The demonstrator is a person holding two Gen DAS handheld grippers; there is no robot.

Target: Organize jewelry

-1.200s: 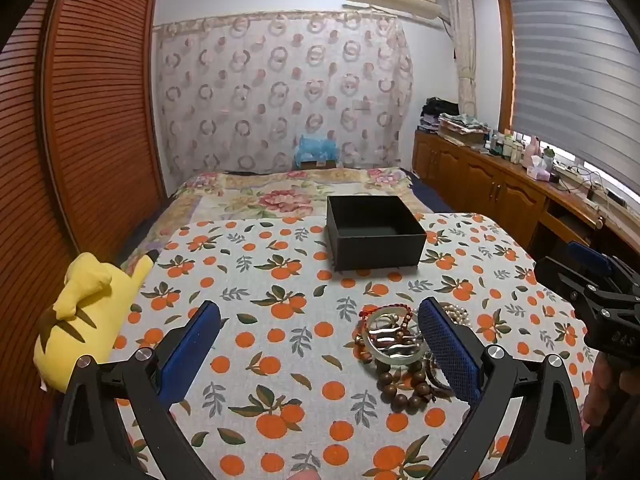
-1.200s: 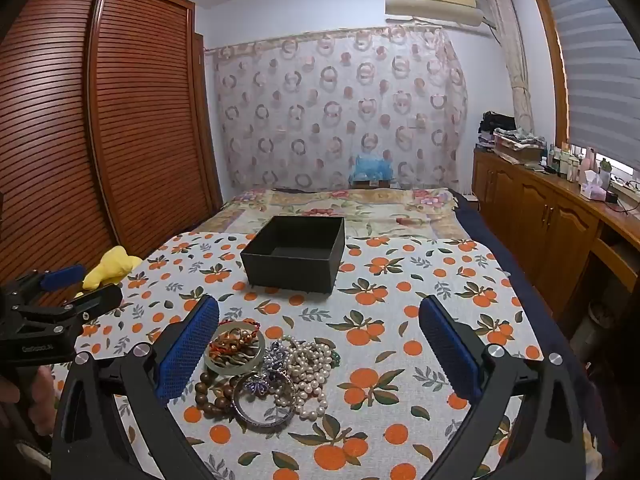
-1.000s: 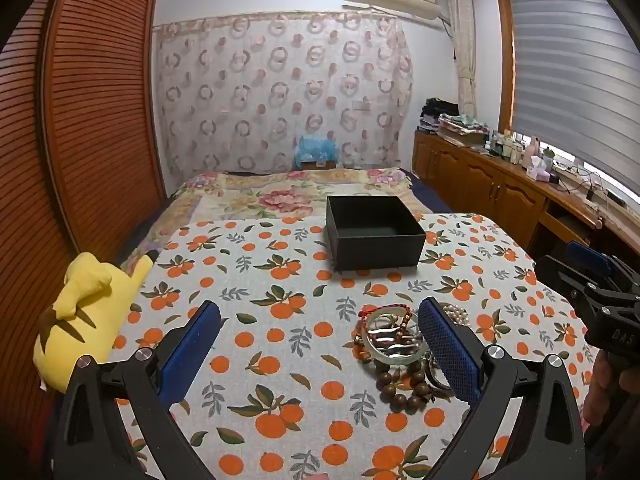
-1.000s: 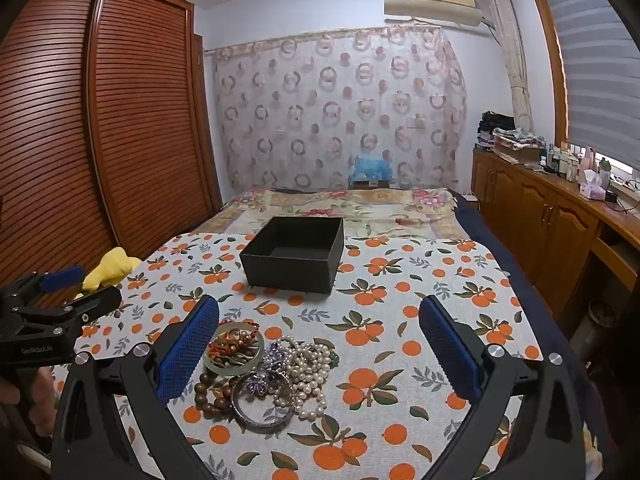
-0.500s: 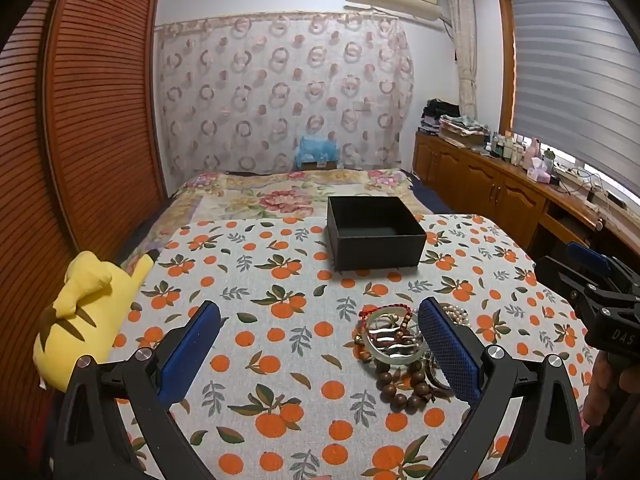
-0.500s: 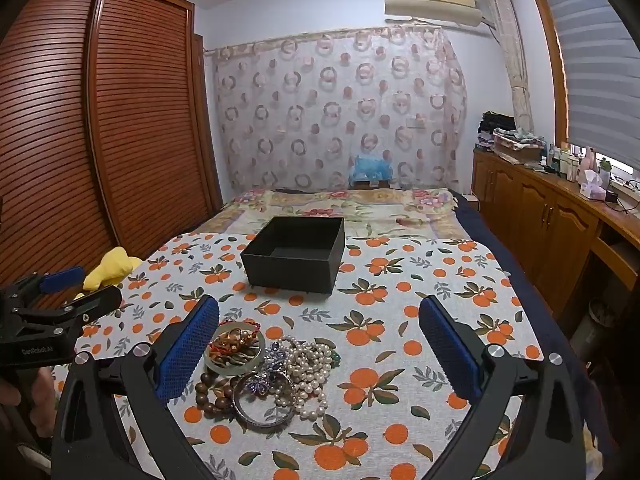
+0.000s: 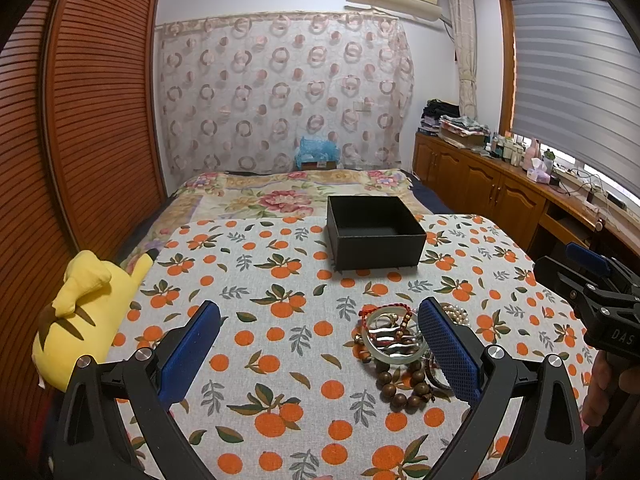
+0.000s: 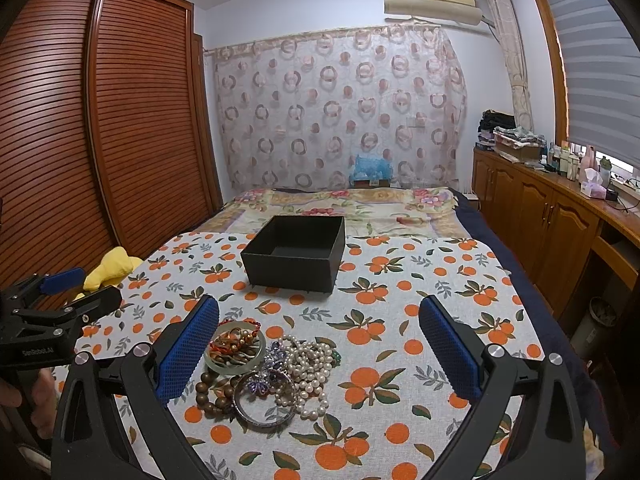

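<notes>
Nothing had shifted since a second earlier: both my tongs still hung spread wide and empty above the orange-print cloth (image 8: 400, 312). My left tongs (image 7: 320, 354) hovered just left of the jewelry pile (image 7: 400, 354), my right tongs (image 8: 320, 354) directly over that pile (image 8: 272, 368). Beyond the pile sat the black box (image 8: 296, 254), open. Well left of the pile lay a yellow plush toy (image 7: 80, 320).

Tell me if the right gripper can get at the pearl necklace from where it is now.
Probably yes: the right gripper is open, and the pearl necklace lies uncovered between its fingers, though tangled against a metal bangle.
</notes>
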